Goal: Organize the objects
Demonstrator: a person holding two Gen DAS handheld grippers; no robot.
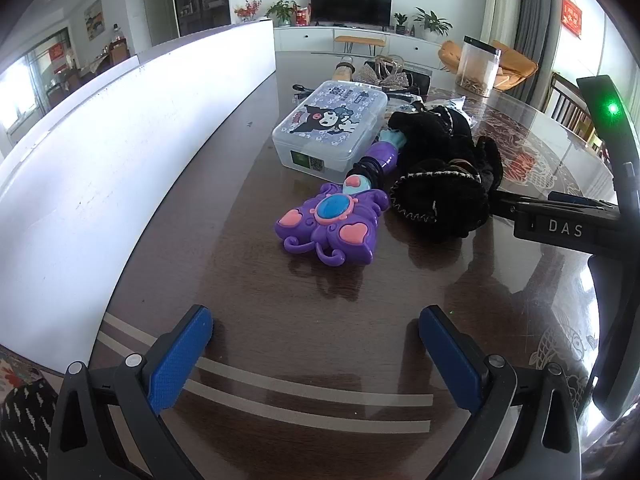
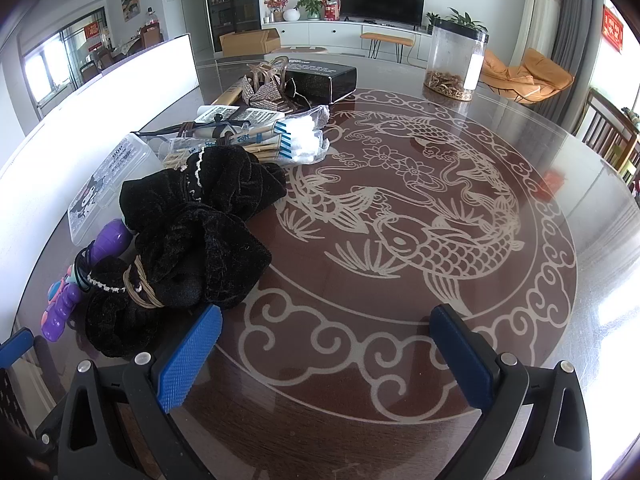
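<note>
On the dark table lies a purple butterfly toy wand (image 1: 332, 224), ahead of my left gripper (image 1: 316, 322), which stands open with nothing between its blue pads. Behind the wand sits a clear lidded box with a cartoon print (image 1: 330, 128). To the wand's right lies a heap of black velvet scrunchies (image 1: 440, 176). My right gripper (image 2: 326, 322) is open over the bare table, its left finger (image 2: 192, 356) just short of the black scrunchies (image 2: 192, 240). The wand (image 2: 66, 300) and the box (image 2: 104, 188) show at the left there. The right gripper's body (image 1: 568, 228) shows in the left wrist view.
A long white board (image 1: 120, 168) stands along the table's left side. Further back lie packs of cotton swabs (image 2: 280, 140), a black carton (image 2: 320, 76), hair clips (image 2: 264, 88) and a clear jar (image 2: 456, 60). A fish pattern (image 2: 420, 220) covers the table's middle.
</note>
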